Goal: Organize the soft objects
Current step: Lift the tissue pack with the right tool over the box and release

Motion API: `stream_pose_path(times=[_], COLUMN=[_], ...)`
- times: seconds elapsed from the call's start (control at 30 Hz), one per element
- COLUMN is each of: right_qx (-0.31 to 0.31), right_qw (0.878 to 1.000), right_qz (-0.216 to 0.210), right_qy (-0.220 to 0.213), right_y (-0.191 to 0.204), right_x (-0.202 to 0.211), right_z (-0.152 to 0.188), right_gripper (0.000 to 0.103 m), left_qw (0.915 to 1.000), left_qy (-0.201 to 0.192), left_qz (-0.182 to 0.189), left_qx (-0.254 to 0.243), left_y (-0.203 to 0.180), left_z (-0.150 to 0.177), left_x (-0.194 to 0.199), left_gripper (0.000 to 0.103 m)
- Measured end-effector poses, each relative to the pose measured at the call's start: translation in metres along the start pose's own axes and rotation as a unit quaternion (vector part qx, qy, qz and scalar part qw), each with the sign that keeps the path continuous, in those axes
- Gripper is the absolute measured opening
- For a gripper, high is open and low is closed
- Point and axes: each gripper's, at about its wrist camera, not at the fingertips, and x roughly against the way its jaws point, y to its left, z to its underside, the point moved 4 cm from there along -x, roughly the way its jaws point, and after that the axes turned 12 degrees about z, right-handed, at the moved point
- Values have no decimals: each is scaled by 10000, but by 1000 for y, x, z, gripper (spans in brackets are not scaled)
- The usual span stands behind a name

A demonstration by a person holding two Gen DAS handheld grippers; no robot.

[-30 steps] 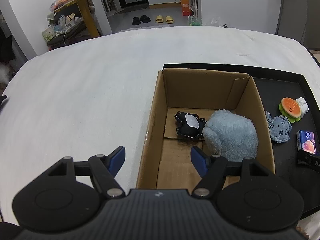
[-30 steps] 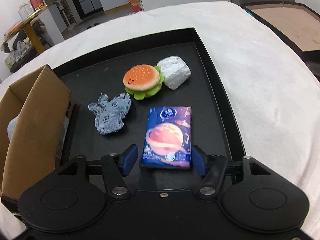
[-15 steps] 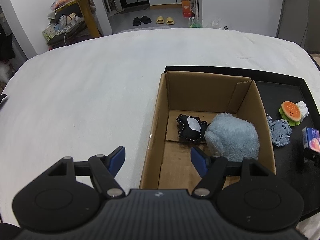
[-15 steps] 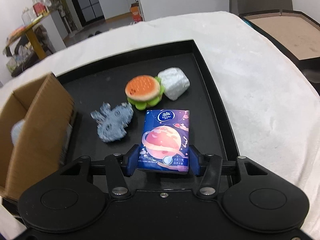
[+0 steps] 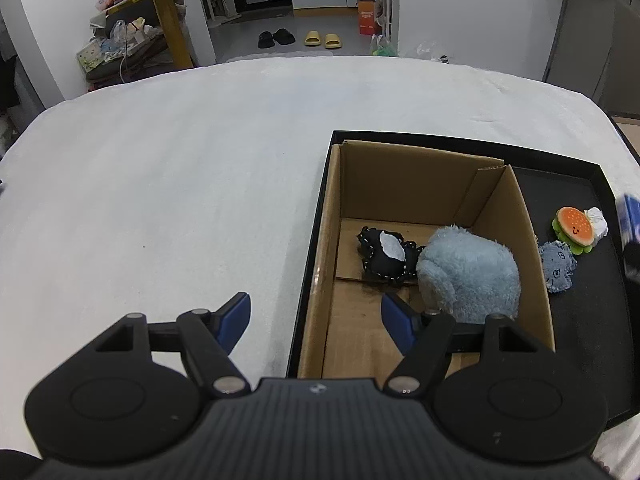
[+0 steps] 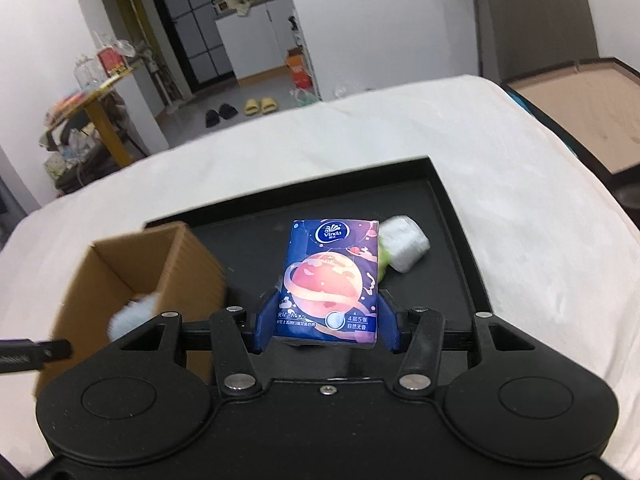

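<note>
My right gripper [image 6: 326, 322] is shut on a blue tissue pack [image 6: 331, 276] and holds it above the black tray [image 6: 460, 220]. The pack's edge shows at the right of the left wrist view [image 5: 632, 220]. The cardboard box [image 5: 424, 184] stands on the tray's left part, holding a light-blue plush [image 5: 468, 276] and a black plush [image 5: 386, 256]. A burger plush [image 5: 574, 226], a white wrapped bundle [image 6: 404, 242] and a denim-blue plush [image 5: 556, 266] lie on the tray right of the box. My left gripper [image 5: 316, 320] is open and empty over the box's near left wall.
The tray sits on a white cloth-covered surface [image 5: 180, 184] that stretches far to the left. A second black-framed tray with a brown base [image 6: 580, 108] lies at the far right. A yellow table with clutter [image 5: 160, 12] stands beyond the far edge.
My right gripper closed on the tissue pack and lifted it off the tray, tilting upward. My left gripper drew back a little and stayed open.
</note>
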Motion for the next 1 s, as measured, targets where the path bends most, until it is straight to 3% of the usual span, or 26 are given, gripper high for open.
stream_pose_path(times=[0.67, 1.0], right_qx=[510, 897], right_qw=[9961, 9923], right_qz=[-629, -831], right_qy=[-361, -214], right_y=[78, 118], right_x=[32, 31], right_z=[-31, -25], right_gripper=[50, 50], left_qw=[9981, 9944], left_qy=[-56, 178], left_qz=[521, 877], left_qx=[316, 554], left_y=[27, 40], left_z=[3, 8], left_x=[0, -16], left_gripper=[66, 32])
